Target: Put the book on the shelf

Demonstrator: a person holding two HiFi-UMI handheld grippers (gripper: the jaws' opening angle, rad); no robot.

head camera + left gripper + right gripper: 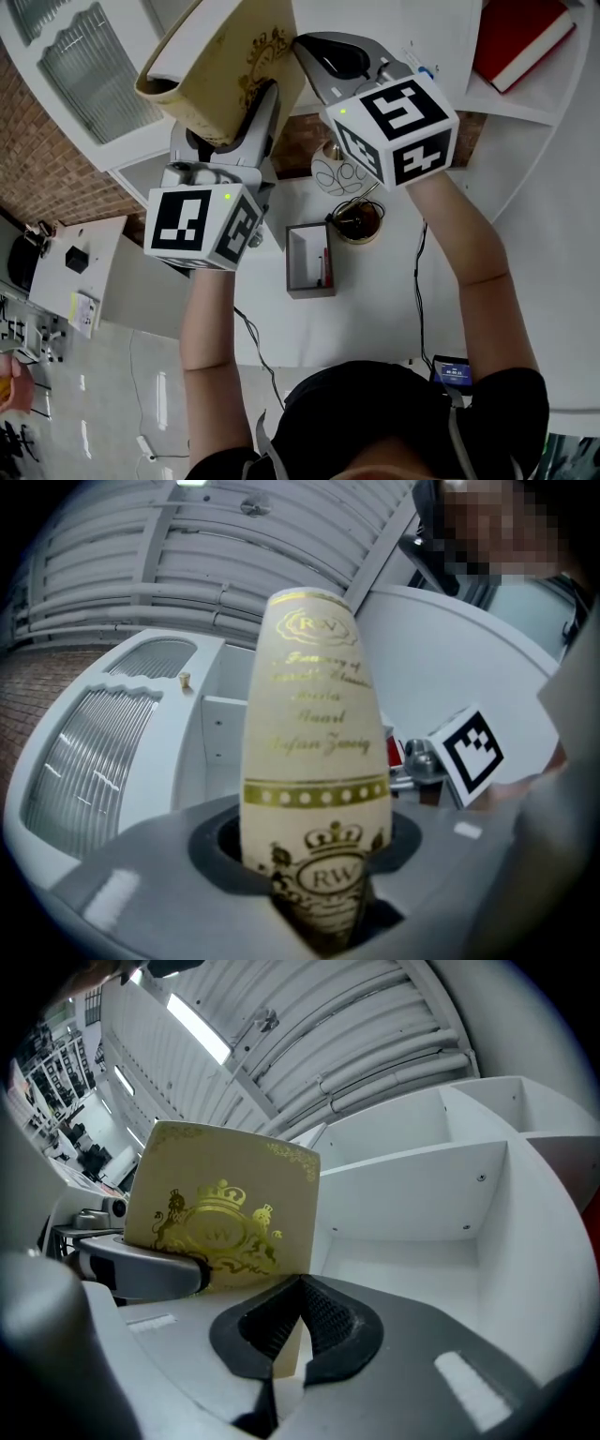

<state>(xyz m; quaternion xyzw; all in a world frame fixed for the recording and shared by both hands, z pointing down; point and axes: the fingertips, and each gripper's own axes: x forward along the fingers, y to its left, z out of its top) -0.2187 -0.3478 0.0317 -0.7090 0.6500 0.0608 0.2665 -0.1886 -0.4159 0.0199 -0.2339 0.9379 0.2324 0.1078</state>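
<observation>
Cream with gold print, the book (pixel 225 66) is held well above the desk (pixel 375 309) by both grippers. The left gripper (pixel 314 855) has its jaws wide across the spine end, and the right gripper (pixel 298 1330) has its jaws pinched together on a thin cover edge. The book's long axis runs out along the left jaws. A bare compartment of the shelf (pixel 441 1162) lies ahead and to the right, so the left hand likely steers.
</observation>
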